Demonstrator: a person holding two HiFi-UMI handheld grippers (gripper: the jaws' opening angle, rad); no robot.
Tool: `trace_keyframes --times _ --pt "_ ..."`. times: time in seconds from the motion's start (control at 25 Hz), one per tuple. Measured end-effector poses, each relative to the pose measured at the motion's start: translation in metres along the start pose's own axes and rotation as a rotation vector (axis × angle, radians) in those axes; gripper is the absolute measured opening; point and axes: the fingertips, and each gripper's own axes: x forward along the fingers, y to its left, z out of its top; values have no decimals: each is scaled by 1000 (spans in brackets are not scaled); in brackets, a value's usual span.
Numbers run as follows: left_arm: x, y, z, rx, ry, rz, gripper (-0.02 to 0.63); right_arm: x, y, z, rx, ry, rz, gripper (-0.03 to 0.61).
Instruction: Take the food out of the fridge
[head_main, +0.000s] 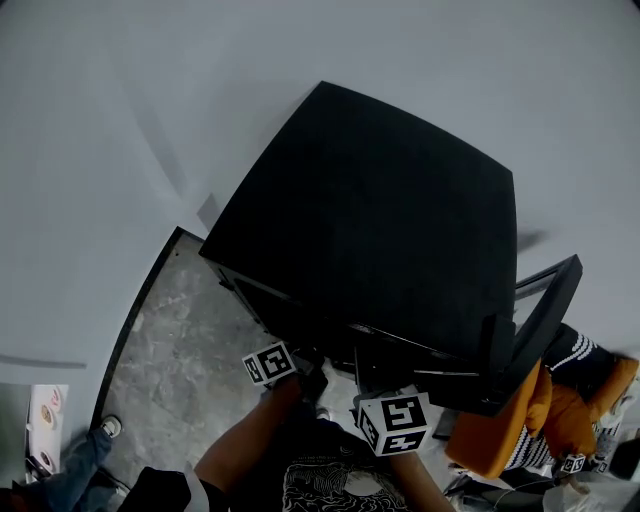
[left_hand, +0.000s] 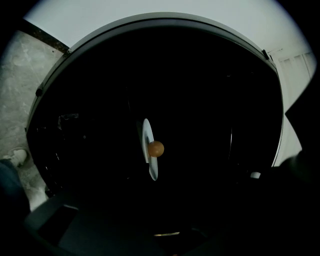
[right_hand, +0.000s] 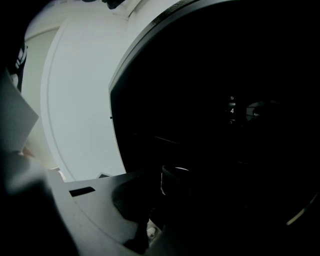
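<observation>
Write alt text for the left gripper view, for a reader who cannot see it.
A small, round, orange-brown food item rests on a white plate that shows edge-on at the centre of the dark inside of a black fridge. A pale wall shows above. At the left edge are mottled grey floor and a shoe.

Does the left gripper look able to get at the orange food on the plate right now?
Probably yes. The left gripper faces into the open fridge, with nothing visible between it and the orange food on the plate. The interior is dark, so something hidden can't be ruled out.
</observation>
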Motion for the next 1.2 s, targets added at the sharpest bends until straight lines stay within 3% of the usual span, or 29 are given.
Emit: trace_keyframes --times 0.2,0.36,0.72,0.8,1.04,1.2 --pt "5 13 7 -4 -7 57 107 7 -6 0 5 10 -9 22" --pt "12 18 8 -67 -12 54 107 11 -8 -1 9 18 -13 22" --pt "26 25 9 -102 12 127 106 17 -15 -3 24 29 -22 21" --pt "27 26 8 -108 17 142 77 17 -16 -3 27 29 -24 21" --pt "25 27 7 -161 1 160 66 17 -16 -6 29 32 -19 22" --pt "23 25 6 -155 -3 176 48 15 -16 -7 29 31 -14 22"
